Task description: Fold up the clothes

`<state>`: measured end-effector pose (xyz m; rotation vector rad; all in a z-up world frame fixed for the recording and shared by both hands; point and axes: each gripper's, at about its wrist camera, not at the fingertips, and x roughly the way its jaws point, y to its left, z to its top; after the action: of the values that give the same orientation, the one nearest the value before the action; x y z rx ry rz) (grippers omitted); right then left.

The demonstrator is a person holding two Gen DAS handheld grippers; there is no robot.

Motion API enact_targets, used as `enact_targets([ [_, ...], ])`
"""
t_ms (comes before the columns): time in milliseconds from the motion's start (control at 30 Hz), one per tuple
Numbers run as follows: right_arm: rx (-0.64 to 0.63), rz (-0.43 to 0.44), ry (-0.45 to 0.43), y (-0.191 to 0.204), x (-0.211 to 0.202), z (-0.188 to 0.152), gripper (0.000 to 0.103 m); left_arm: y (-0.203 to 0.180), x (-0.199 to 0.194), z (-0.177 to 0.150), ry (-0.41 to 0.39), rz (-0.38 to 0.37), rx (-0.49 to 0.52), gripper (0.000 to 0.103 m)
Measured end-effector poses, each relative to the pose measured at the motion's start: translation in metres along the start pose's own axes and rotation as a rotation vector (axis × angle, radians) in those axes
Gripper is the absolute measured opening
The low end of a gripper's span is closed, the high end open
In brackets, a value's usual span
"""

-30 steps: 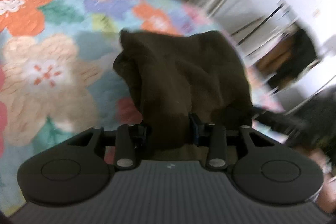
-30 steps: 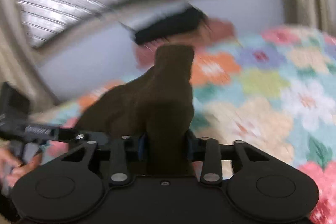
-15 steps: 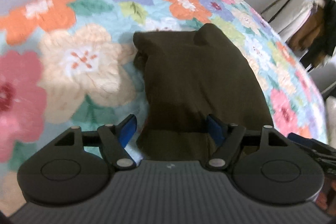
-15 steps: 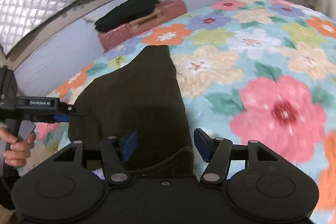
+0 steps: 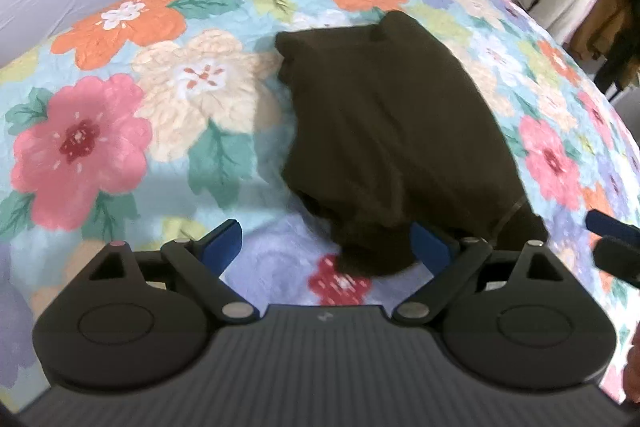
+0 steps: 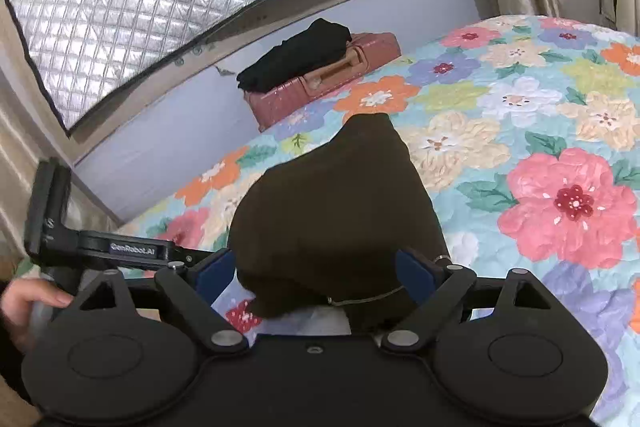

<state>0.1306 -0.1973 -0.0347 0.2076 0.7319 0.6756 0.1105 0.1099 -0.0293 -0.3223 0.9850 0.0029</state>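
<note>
Lay folded on the flowered bed cover (image 5: 168,131), the dark brown garment (image 5: 392,131), a rough, thick bundle with its near edge bunched and slightly lifted. Spread wide, the left hand-held gripper (image 5: 326,247), blue pads (image 5: 224,241) apart, one pad clear over the cover and the other just beside or under the near corner of the cloth; nothing pinched. Likewise splayed wide, the right hand-held gripper (image 6: 316,275), straddling the near edge of the garment (image 6: 336,211) with the pads on either side and no cloth caught between them. Judged as a release after a fold: both tools kept low and near the hem, probably to let the layers settle without dragging them askew. Beyond the bed, a pink suitcase (image 6: 332,79) with a black garment (image 6: 296,55) on top, likely a finished piece set aside. Fold looked nearly done, though lumpy; smoothing or a further fold seemed the likely need.
</note>
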Motion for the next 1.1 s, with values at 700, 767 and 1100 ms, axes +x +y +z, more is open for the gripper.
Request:
enact_targets([
  [700, -0.156, -0.173, 0.011, 0.052, -0.058, -0.026, 0.091, -0.072, -0.047, -0.046, 0.005, 0.072, 0.293, 0.101],
  [767, -0.151, -0.189, -0.007, 0.051, -0.063, -0.026, 0.091, -0.077, -0.051, -0.049, -0.007, 0.082, 0.319, 0.102],
  [1100, -0.079, -0.112, 0.024, 0.037, -0.065, -0.023, 0.091, -0.080, -0.052, -0.054, 0.011, 0.152, 0.338, 0.103],
])
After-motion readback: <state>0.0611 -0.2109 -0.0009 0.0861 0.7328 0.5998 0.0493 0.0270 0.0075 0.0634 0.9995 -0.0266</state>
